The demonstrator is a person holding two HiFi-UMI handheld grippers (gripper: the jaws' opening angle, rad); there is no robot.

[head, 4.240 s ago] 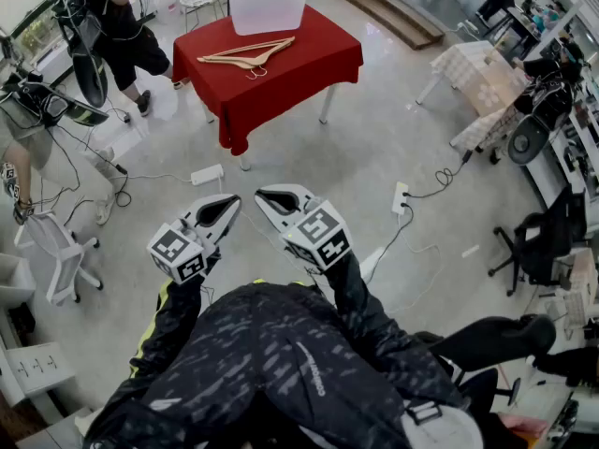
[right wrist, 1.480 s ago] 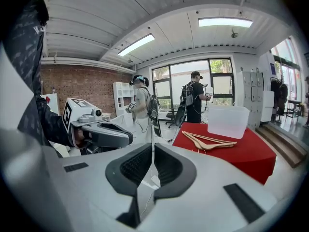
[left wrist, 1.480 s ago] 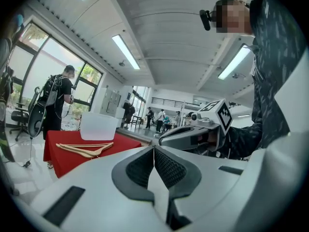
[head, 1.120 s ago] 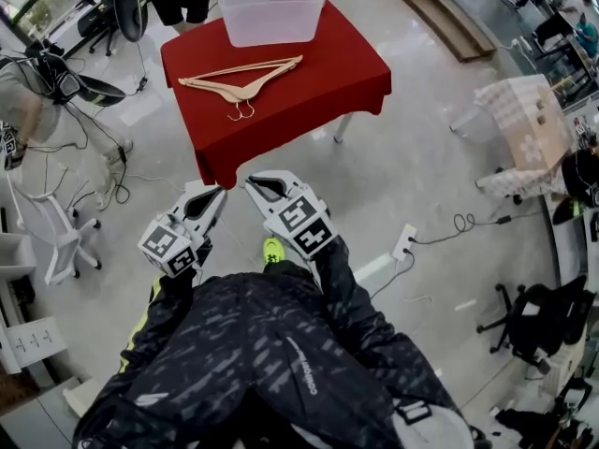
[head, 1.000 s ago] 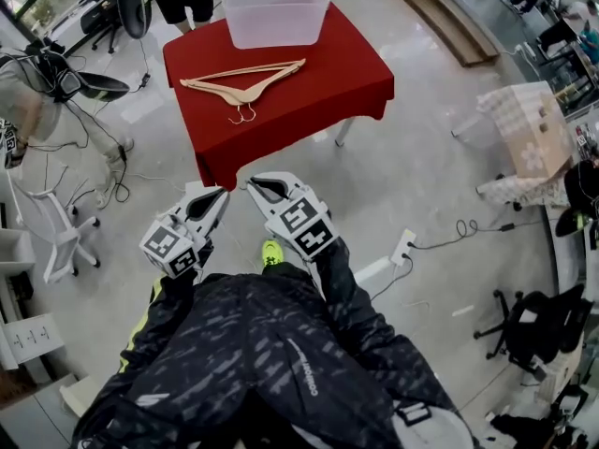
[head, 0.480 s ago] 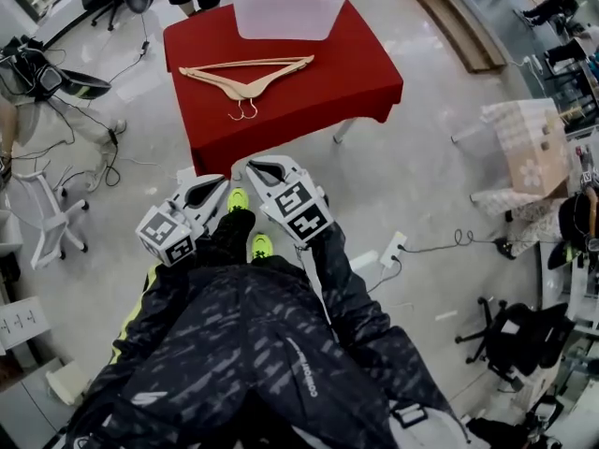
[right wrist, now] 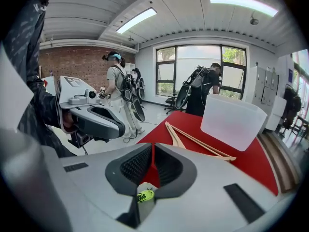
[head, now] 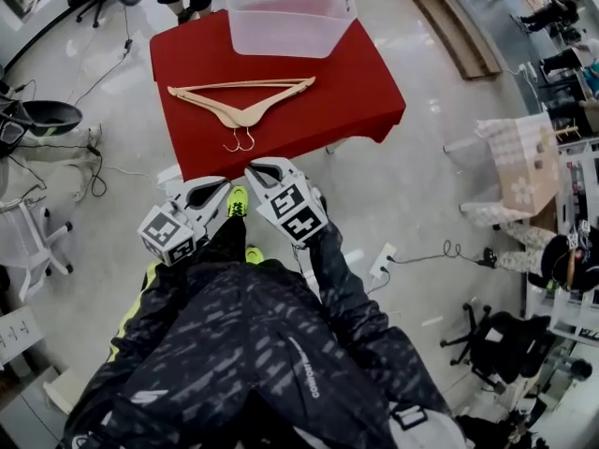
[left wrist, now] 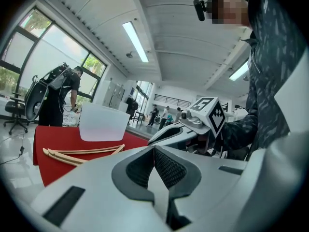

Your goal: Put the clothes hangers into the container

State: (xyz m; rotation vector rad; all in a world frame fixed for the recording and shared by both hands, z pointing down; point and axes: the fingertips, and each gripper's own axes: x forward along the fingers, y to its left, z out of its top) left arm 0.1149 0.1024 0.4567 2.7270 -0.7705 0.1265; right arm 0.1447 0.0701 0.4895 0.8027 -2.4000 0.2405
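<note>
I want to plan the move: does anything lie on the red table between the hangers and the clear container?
No, nothing visible does. Only bare red tablecloth separates the hangers from the container, which stands beyond them.

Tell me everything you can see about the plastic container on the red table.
The container is a translucent, whitish plastic tub, rectangular with rounded corners, walls tapering toward the base. It stands upright and open, no lid, at the far edge of the red tablecloth. Nothing shows inside; red shows through its bottom. The wooden hangers lie apart from it, nearer the person.
</note>
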